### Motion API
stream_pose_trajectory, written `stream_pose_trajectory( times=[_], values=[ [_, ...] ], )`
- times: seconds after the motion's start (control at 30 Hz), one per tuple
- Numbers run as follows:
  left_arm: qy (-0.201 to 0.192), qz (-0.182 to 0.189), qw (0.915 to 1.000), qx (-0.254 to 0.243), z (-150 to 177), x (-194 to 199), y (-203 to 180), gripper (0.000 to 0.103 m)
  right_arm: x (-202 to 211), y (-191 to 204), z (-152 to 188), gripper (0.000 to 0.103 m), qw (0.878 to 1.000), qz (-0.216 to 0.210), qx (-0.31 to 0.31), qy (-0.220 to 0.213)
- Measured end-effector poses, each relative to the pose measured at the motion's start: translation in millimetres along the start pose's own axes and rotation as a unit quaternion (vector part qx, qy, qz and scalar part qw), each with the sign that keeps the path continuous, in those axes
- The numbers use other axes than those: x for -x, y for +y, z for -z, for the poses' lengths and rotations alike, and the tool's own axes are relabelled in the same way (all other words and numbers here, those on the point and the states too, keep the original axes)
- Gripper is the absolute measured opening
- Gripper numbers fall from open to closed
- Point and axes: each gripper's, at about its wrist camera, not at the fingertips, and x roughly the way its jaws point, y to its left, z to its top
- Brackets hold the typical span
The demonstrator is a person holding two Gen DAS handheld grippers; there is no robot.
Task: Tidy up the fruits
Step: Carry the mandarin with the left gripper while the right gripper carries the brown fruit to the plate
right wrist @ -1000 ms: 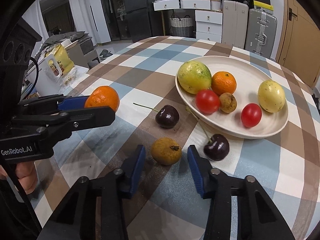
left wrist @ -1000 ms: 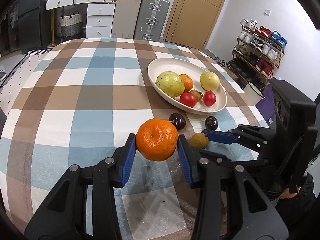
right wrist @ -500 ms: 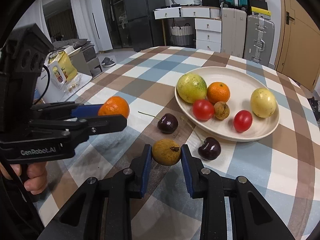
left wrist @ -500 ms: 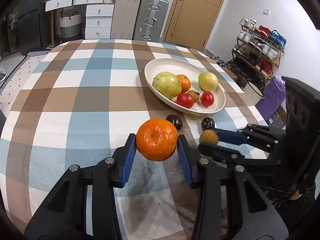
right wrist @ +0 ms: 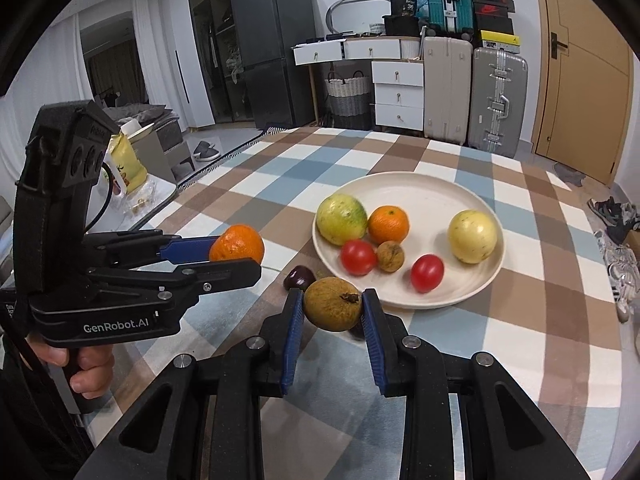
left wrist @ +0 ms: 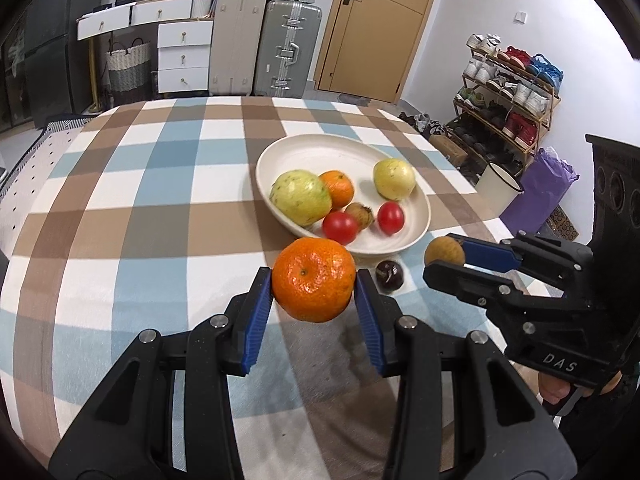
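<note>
Both tongs now nearer the bowl (left wrist: 420,216), brown fruit (right wrist: 333,309) lifted off the counter (left wrist: 140,216).
Left tongs (left wrist: 314,294) pinch the mandarin (left wrist: 313,279); right tongs (right wrist: 333,320) pinch the brown fruit, both held level, side by side.

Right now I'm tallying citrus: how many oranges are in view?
2. One orange is held off the table in the left claw; the other orange lies in the plate beside the large green fruit.

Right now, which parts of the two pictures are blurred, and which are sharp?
Left wrist view: the held orange is sharp, while the tomatoes in the plate are smeared. Right wrist view: the brown fruit between the fingers is sharp; the red tomato and the plate's near rim look blurred. Both views bend straight lines toward the edges, with dark corners.
</note>
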Motion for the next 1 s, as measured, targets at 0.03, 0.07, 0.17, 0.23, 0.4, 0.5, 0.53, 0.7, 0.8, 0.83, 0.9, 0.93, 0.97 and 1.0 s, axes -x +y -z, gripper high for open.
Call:
stream_pose_trajectory(
  times=[0.03,0.07,0.17,0.23,0.4,0.5,0.53,0.7,0.8,0.83,0.9,0.93,0.97,1.0],
  values=[
    [0.0,0.0,1.0,-0.003,-3,-1,-3,0.039,1,-1,-2,0.03,1.0,0.001,0.0,-0.002],
    [0.0,-0.001,1.0,-0.005,-6,-1,-4,0.039,5,-3,-4,0.03,1.0,0.003,-0.001,-0.006],
    [-0.004,-0.004,0.9999,-0.015,-14,-1,-10,0.039,14,-10,-10,0.03,1.0,0.007,-0.004,-0.017],
    [-0.008,-0.005,0.9998,-0.016,-21,-1,-11,0.039,18,-14,-13,0.03,1.0,0.007,-0.006,-0.021],
    [-0.016,-0.013,0.9996,-0.022,-37,-2,-14,0.039,30,-30,-24,0.03,0.999,0.006,-0.022,-0.038],
    [-0.017,-0.012,0.9996,-0.02,-45,-4,-15,0.039,33,-40,-32,0.03,0.999,0.008,-0.028,-0.044],
    [-0.018,-0.011,0.9996,-0.02,-48,-5,-15,0.039,34,-44,-34,0.03,0.998,0.007,-0.03,-0.046],
    [-0.016,-0.012,0.9996,-0.021,-62,-20,-16,0.039,28,-57,-44,0.03,0.998,0.01,-0.036,-0.046],
    [-0.011,-0.013,0.9997,-0.02,-68,-34,-17,0.039,18,-64,-47,0.03,0.998,0.011,-0.038,-0.04],
    [-0.008,-0.013,0.9997,-0.02,-69,-38,-17,0.039,14,-66,-47,0.03,0.999,0.011,-0.038,-0.037],
    [-0.003,-0.011,0.9998,-0.018,-71,-49,-17,0.039,5,-70,-47,0.03,0.999,0.01,-0.039,-0.032],
    [-0.001,-0.01,0.9998,-0.017,-72,-54,-17,0.039,1,-71,-46,0.03,0.999,0.01,-0.04,-0.03],
    [0.004,-0.01,0.9998,-0.017,-73,-59,-18,0.038,-3,-73,-46,0.03,0.999,0.008,-0.042,-0.028],
    [0.006,-0.01,0.9998,-0.019,-74,-65,-19,0.039,-7,-75,-46,0.03,0.999,0.008,-0.043,-0.026]
  ],
)
